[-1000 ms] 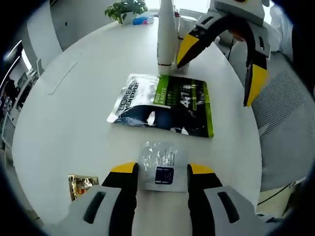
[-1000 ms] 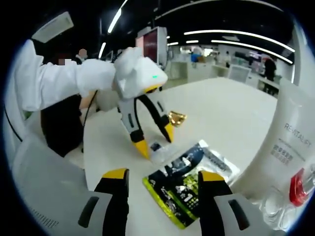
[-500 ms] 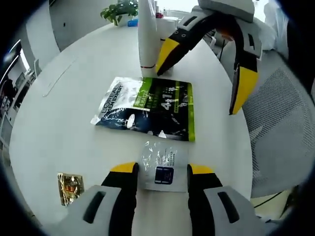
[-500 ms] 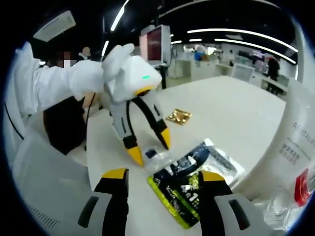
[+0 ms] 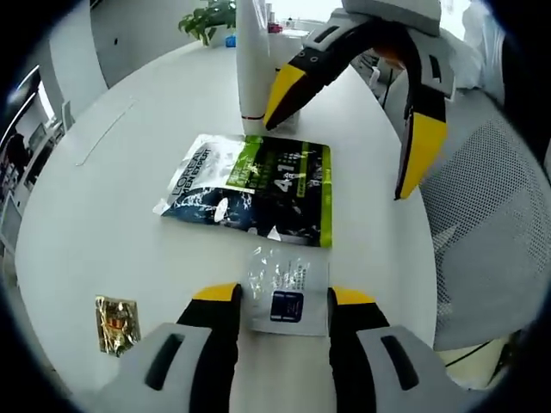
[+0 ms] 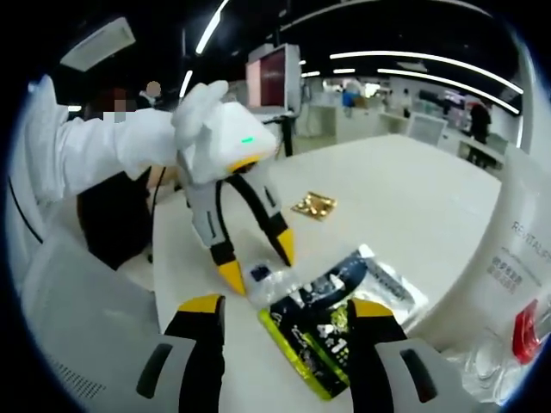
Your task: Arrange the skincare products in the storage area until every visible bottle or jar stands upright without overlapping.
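Observation:
My left gripper [image 5: 284, 297] stands open low over the white table [image 5: 103, 181], its jaws on either side of a small clear sachet [image 5: 287, 292] with a dark blue square. Beyond it a black-and-green L'Oreal pouch [image 5: 250, 189] lies flat. A tall white tube [image 5: 250, 60] stands upright behind the pouch. My right gripper [image 5: 349, 125] hangs open above the pouch, one fingertip [image 5: 284, 90] close to the tube. In the right gripper view my right gripper [image 6: 287, 318] is open and holds nothing. There the pouch [image 6: 336, 314], the sachet [image 6: 263, 275], the left gripper [image 6: 258, 262] and the tube [image 6: 516, 249] show.
A gold foil sachet [image 5: 116, 323] lies flat at the near left of the table, away from the pouch. A potted plant [image 5: 211, 17] stands at the far edge. A mesh office chair [image 5: 491, 224] sits beside the table. A clear item with a red part [image 6: 525, 331] stands by the tube.
The left gripper view has shifted, so the pouch, tube and gold sachet sit further left. In the right gripper view the left gripper has leaned over. The sachet stays between its jaws.

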A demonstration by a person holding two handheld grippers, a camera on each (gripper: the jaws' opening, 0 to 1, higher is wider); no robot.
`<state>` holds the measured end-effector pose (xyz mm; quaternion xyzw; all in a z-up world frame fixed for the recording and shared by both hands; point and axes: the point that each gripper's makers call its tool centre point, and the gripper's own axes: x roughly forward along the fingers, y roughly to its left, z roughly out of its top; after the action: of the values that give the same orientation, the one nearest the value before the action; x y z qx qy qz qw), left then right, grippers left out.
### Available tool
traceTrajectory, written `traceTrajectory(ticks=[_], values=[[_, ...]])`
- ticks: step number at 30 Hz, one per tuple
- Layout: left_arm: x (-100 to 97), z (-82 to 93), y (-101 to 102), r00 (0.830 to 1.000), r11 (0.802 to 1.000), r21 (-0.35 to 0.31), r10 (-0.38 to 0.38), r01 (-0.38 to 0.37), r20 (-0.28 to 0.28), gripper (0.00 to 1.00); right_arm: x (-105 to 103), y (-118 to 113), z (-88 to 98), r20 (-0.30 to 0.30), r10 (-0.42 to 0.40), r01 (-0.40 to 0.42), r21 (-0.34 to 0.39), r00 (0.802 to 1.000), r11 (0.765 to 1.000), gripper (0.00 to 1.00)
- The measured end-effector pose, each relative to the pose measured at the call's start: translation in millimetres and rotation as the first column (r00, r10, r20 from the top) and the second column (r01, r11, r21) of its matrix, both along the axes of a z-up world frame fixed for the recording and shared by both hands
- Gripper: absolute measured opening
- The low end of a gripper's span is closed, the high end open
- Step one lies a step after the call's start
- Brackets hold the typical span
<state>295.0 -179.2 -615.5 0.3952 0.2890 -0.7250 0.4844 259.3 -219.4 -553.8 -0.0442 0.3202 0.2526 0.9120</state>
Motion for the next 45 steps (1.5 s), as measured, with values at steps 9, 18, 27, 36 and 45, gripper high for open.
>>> traceTrajectory(ticks=[9, 18, 27, 36, 45], values=[[-0.3, 3.8, -2, 1.0, 1.0, -0.028, 0.011, -0.011, -0.003, 0.42, 0, 1, 2.3, 0.007, 0.004, -0.004, -0.001, 1.0, 1.0, 0.52], [3.0, 7.7, 2, 1.0, 0.999, -0.031, 0.014, -0.013, 0.012, 0.42, 0, 0, 3.9, 0.014, 0.001, -0.001, -0.005, 1.0, 1.0, 0.53], [11.6, 15.8, 10, 0.998, 0.998, -0.038, 0.046, -0.044, 0.042, 0.42, 0, 2, 4.2, 0.017, 0.014, -0.013, -0.014, 1.0, 1.0, 0.6], [39.6, 27.2, 13, 0.98, 0.982, -0.077, 0.179, -0.173, 0.081, 0.43, 1, 2, 4.2, 0.022, 0.012, -0.011, -0.016, 1.0, 1.0, 0.66], [69.5, 30.9, 17, 0.954, 0.958, -0.093, 0.28, -0.271, 0.106, 0.45, -1, 5, 0.2, 0.007, 0.031, -0.031, -0.018, 0.999, 0.999, 0.72]])
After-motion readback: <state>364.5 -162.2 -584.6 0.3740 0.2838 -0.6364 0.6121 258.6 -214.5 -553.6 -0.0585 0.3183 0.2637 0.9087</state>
